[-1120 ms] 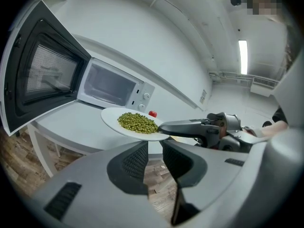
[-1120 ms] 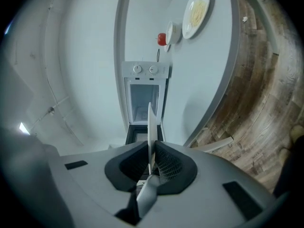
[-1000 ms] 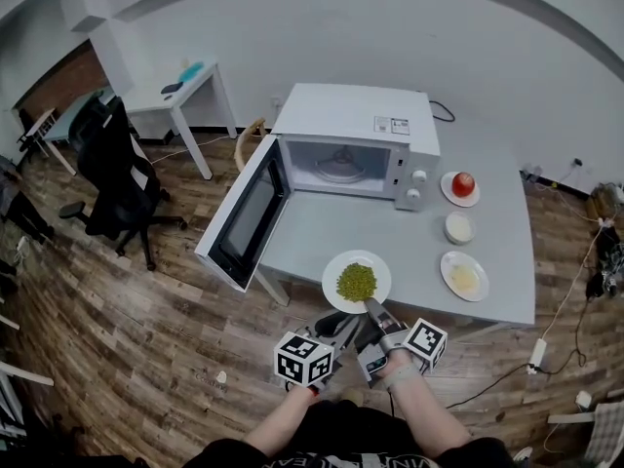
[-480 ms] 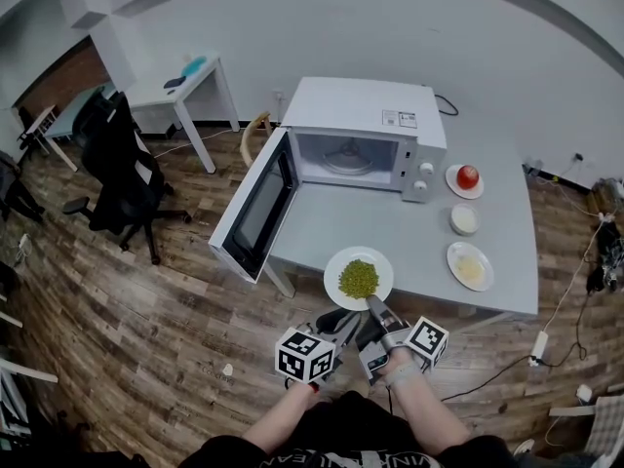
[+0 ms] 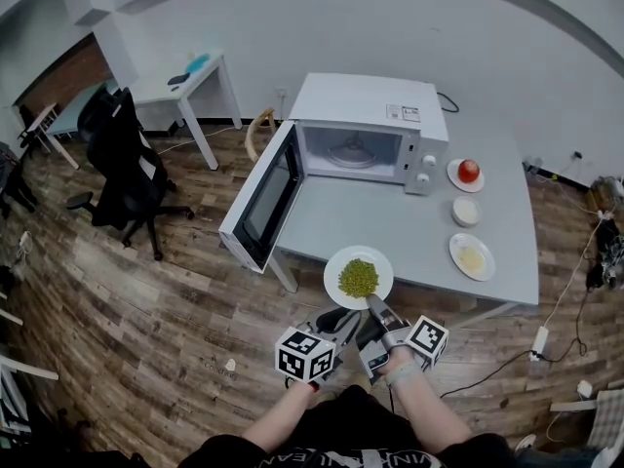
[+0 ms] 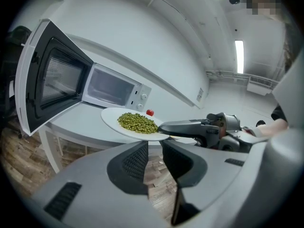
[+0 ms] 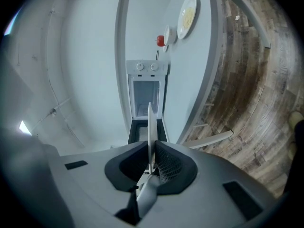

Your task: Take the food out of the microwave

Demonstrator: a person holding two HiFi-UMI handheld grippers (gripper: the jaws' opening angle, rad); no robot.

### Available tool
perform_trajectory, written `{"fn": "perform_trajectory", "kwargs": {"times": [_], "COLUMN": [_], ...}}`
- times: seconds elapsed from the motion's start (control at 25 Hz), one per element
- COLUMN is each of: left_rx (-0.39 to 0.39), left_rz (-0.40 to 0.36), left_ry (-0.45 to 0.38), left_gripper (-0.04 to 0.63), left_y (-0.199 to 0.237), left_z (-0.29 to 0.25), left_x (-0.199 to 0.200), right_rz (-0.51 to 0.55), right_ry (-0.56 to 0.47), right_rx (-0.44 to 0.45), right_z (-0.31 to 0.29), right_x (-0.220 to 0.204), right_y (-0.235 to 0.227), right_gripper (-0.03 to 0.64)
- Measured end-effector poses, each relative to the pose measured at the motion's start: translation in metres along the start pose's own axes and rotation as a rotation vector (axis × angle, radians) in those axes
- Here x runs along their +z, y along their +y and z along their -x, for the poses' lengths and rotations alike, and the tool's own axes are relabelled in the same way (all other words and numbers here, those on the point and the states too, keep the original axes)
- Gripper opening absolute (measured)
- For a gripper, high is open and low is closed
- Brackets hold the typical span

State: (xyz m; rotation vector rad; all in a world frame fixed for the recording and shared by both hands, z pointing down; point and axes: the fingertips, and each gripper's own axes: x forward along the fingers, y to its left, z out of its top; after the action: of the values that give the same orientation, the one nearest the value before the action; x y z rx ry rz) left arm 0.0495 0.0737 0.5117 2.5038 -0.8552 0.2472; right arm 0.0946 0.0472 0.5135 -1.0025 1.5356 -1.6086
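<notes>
The plate of green peas is already out of the microwave; it is held in the air at the near edge of the surface, well apart from the open door; only the glass turntable is seen in the oven's cavity. The plate is carried by the right gripper, whose jaws are closed tight on the near rim; in the right gripper view the plate is seen edge-on, pinched between the two pads. The left gripper is held just beside it, its jaws parted about halfway; only the floor is seen through the gap, so nothing is gripped there.

The step in hand is judged to be the carrying of the food clear of the oven; the removal itself is done. What the next move calls for, by this reading, is a level plate, since the loose peas are heaped and would roll; a bare patch of the surface is to be reached, the plate set flat, and only then the right jaws eased apart.

Whether the plate's underside is touched by the left gripper cannot be told, though it seems to pass just above; the far wall of the cavity is dim; the contents of the three small dishes beside the microwave are too small to be named with confidence.
</notes>
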Motion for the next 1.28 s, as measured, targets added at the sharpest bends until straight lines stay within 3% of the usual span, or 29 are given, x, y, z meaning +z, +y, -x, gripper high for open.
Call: {"fn": "perform_trajectory", "kwargs": {"times": [1.28], "left_rx": [-0.048], "left_rz": [0.016], "left_ry": [0.011], "left_gripper": [0.098], "left_y": [-0.028], "left_z": [0.045], "left_x": [-0.037], "right_rz": [-0.032], "right_ry": [-0.062], "right_rx": [-0.012], "right_z": [0.049], "right_x": [-0.045], "right_y": [-0.013], "right_gripper": [0.052]}}
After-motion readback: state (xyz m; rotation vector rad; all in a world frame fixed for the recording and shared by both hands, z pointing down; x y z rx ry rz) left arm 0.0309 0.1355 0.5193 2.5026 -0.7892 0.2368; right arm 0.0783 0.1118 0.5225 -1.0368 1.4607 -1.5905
